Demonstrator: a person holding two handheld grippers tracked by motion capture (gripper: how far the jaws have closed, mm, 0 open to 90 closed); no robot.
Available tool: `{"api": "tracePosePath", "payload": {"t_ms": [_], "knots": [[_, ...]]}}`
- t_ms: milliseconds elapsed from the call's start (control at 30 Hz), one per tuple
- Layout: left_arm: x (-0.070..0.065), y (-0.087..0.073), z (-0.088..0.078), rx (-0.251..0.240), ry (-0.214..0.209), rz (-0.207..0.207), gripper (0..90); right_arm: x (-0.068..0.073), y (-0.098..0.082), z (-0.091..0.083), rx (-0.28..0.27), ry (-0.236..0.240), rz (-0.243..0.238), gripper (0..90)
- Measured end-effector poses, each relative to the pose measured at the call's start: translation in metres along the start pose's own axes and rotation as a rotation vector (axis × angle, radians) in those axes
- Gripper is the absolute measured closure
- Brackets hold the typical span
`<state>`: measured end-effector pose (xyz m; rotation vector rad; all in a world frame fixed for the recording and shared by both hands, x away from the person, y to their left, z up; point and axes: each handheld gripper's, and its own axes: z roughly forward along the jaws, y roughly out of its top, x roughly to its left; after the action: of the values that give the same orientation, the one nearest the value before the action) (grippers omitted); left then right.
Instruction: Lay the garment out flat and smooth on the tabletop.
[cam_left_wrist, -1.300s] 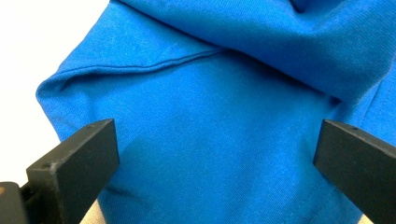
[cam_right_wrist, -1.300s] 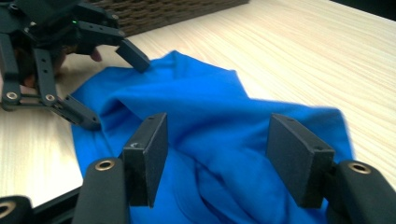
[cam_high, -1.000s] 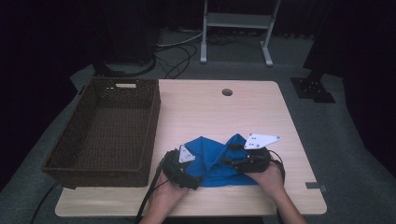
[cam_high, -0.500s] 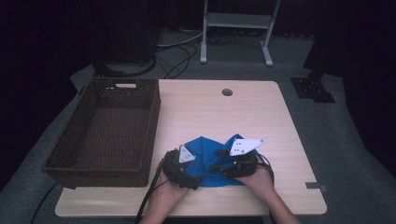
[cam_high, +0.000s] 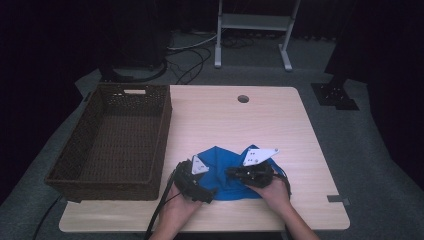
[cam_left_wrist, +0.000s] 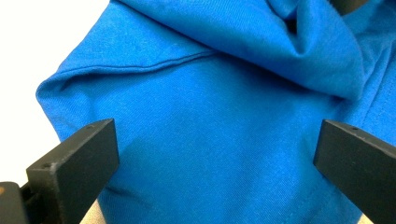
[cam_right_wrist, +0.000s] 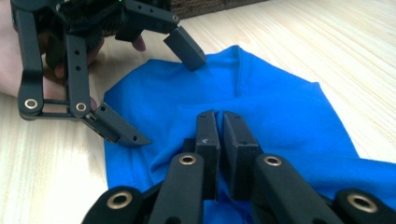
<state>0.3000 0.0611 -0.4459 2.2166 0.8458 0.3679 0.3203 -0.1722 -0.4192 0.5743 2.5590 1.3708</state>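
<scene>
Right gripper (cam_right_wrist: 219, 116) shifted left, jaws just closed pinching blue cloth (cam_right_wrist: 280, 107) | left gripper (cam_right_wrist: 163, 88) spread

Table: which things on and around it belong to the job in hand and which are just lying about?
In the job:
blue cloth
left gripper, open over it
right gripper, shut on a fold

Lying about:
wicker basket
metal stand
floor cables

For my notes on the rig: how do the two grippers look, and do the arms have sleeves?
Both grippers, left and right, are black linkages with flat jaws and brass-coloured pins. Each carries a grey three-cornered plate; a black cable trails from the left. No sleeves show.
</scene>
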Motion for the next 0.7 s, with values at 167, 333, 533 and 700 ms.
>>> {"api": "tracePosePath", "payload": {"t_ms": [167, 333, 533, 700], "knots": [[0.0, 0.0, 0.0, 0.001, 0.0, 0.002, 0.0, -0.003, 0.001, -0.003, -0.012, -0.007, 0.012, 85.9], [0.0, 0.0, 0.0, -0.002, 0.001, -0.002, 0.0, -0.006, 0.004, -0.006, -0.028, -0.022, 0.017, 86.0], [0.0, 0.0, 0.0, -0.001, 0.0, 0.0, 0.0, -0.011, 0.006, -0.01, -0.046, -0.041, 0.02, 86.0], [0.0, 0.0, 0.0, -0.001, 0.0, 0.0, 0.0, -0.015, 0.008, -0.013, -0.055, -0.052, 0.026, 86.0]]}}
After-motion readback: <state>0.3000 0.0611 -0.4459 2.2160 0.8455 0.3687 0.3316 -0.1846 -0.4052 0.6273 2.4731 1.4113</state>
